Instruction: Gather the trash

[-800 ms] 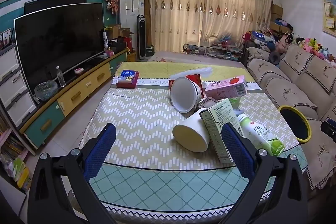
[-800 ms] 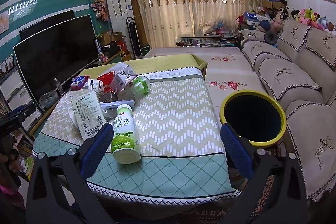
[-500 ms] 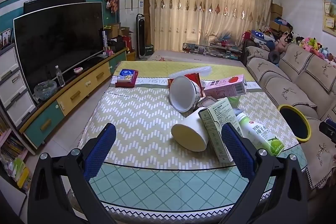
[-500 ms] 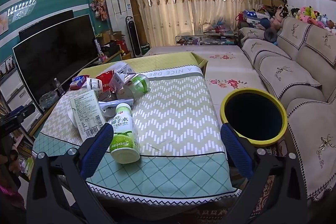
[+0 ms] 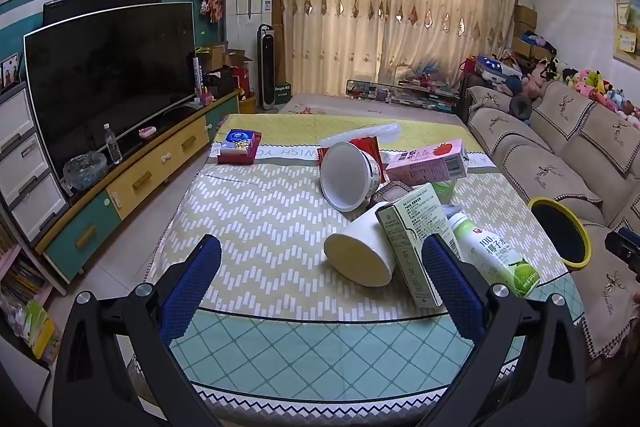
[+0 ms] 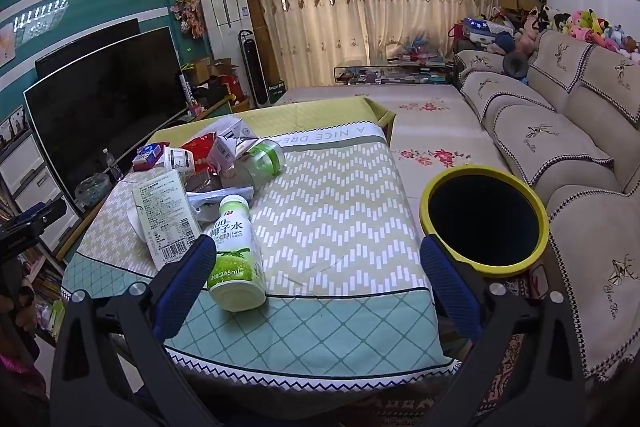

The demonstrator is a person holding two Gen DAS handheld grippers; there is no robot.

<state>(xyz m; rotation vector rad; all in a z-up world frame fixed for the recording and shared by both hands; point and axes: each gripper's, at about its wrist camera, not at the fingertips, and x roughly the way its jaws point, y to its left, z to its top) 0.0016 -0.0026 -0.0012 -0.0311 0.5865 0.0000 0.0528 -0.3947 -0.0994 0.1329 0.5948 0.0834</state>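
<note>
A pile of trash lies on the table with the zigzag cloth (image 5: 256,227): a white paper cup on its side (image 5: 360,251), a white tub (image 5: 348,175), a green tea carton (image 5: 416,239), a pink strawberry carton (image 5: 430,161) and a green-and-white coconut drink bottle (image 5: 492,251) (image 6: 236,251). A yellow-rimmed black bin (image 6: 484,223) (image 5: 560,237) stands between table and sofa. My left gripper (image 5: 320,271) hangs open over the table's near edge, short of the cup. My right gripper (image 6: 316,275) is open too, its left finger just in front of the bottle.
A sofa (image 6: 560,147) runs along the right, a TV (image 5: 108,75) on a low cabinet along the left. A red-and-blue box (image 5: 239,146) lies at the table's far left. A second green bottle (image 6: 266,157) lies in the pile. Floral floor mat beyond the bin.
Both views have shifted only slightly; the right gripper has drifted a little nearer the bottle. Nothing on the table has moved, and both grippers stay open.
</note>
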